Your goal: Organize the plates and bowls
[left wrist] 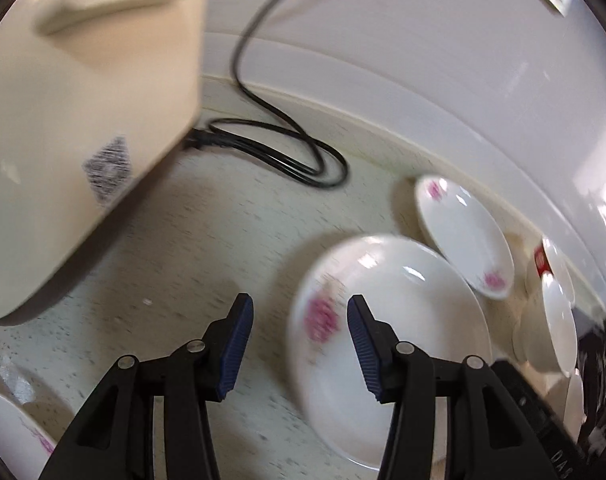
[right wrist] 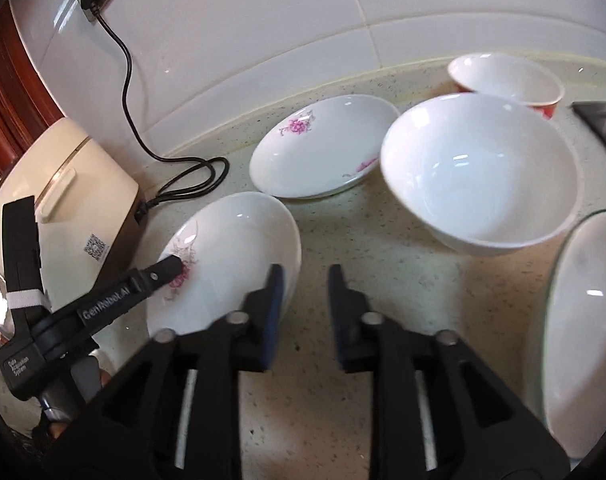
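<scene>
A white plate with a pink flower (left wrist: 403, 320) (right wrist: 231, 260) lies on the speckled counter. My left gripper (left wrist: 299, 320) is open, its right finger over the plate's left part; it also shows in the right wrist view (right wrist: 171, 268), resting on the plate's flower. A second flowered plate (left wrist: 463, 232) (right wrist: 323, 144) lies behind it near the wall. A large white bowl (right wrist: 479, 172) stands to the right, a red-and-white bowl (right wrist: 507, 80) behind it. My right gripper (right wrist: 303, 280) is open and empty, just right of the near plate's rim.
A cream rice cooker (left wrist: 83, 120) (right wrist: 71, 208) stands at the left, its black cord (left wrist: 287, 152) (right wrist: 175, 176) looped on the counter by the tiled wall. Another white dish (right wrist: 583, 328) lies at the right edge. A flowered plate edge (left wrist: 11, 440) shows at bottom left.
</scene>
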`<state>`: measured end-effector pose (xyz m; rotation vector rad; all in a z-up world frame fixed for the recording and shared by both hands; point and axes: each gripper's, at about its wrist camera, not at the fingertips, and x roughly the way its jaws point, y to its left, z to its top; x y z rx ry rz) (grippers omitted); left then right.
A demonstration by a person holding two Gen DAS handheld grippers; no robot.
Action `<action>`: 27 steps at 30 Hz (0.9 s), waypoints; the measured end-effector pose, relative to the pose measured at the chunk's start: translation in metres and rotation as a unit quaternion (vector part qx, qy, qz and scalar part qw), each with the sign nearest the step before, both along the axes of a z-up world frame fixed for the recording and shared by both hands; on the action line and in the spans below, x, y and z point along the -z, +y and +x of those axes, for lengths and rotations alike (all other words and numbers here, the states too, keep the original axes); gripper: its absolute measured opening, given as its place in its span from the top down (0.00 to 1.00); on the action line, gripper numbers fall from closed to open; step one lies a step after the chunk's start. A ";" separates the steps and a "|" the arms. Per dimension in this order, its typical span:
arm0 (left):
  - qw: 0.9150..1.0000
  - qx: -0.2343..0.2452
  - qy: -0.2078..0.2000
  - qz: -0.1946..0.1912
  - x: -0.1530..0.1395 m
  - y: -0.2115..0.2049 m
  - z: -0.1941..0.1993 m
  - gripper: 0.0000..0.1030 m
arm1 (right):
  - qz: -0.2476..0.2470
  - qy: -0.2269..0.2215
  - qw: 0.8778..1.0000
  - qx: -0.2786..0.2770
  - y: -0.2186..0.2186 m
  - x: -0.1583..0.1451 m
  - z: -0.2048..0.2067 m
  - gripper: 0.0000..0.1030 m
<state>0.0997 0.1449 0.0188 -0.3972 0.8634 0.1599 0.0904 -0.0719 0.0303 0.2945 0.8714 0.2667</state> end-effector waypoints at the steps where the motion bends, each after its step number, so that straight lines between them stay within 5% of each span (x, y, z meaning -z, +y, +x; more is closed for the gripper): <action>1: 1.000 -0.008 -0.002 -0.007 0.001 0.004 0.000 0.51 | -0.002 0.002 1.000 -0.001 0.002 0.002 0.001 0.70; 6: 1.000 -0.014 -0.005 -0.016 0.008 0.013 0.002 0.50 | -0.017 0.002 1.000 -0.026 0.021 0.007 0.008 0.60; 11: 0.999 0.018 -0.001 0.030 0.006 -0.009 0.002 0.53 | -0.035 0.003 0.998 -0.047 0.031 0.010 0.011 0.60; 14: 0.999 0.033 0.000 0.043 0.008 -0.017 0.001 0.72 | -0.053 0.003 0.997 -0.061 0.038 0.013 0.011 0.66; 19: 0.999 0.031 -0.008 0.032 0.008 -0.008 -0.005 0.76 | -0.057 0.006 0.997 -0.058 0.035 0.014 0.010 0.80; 27: 0.999 0.024 -0.014 0.031 0.002 -0.016 -0.013 0.77 | -0.037 0.002 0.997 -0.060 0.025 0.008 0.000 0.80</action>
